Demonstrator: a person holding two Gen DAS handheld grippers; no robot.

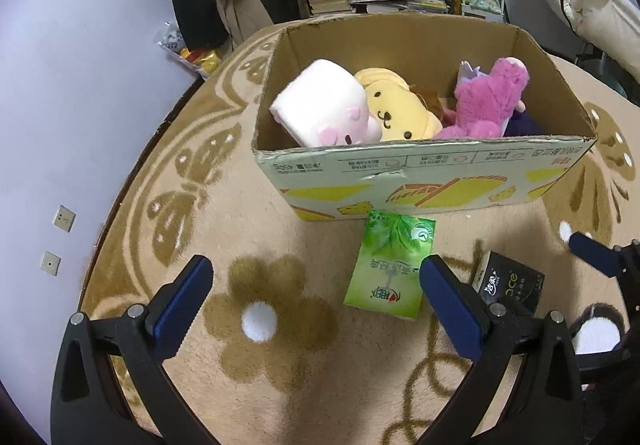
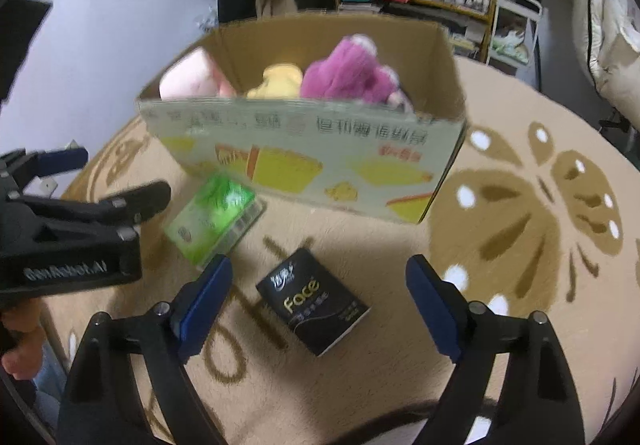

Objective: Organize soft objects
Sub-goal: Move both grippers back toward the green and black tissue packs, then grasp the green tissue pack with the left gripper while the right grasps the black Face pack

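Plush toys (image 1: 384,105) in box (image 1: 420,173); black pack (image 2: 312,305) fully visible right view only; both hand-held grippers apart.

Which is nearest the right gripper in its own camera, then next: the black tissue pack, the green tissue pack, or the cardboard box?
1. Black tissue pack, between the open right gripper fingers.
2. Green tissue pack, ahead-left.
3. Cardboard box, behind both.

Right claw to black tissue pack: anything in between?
Nothing. In the right wrist view the black tissue pack lies on bare rug just ahead of the open right claw.
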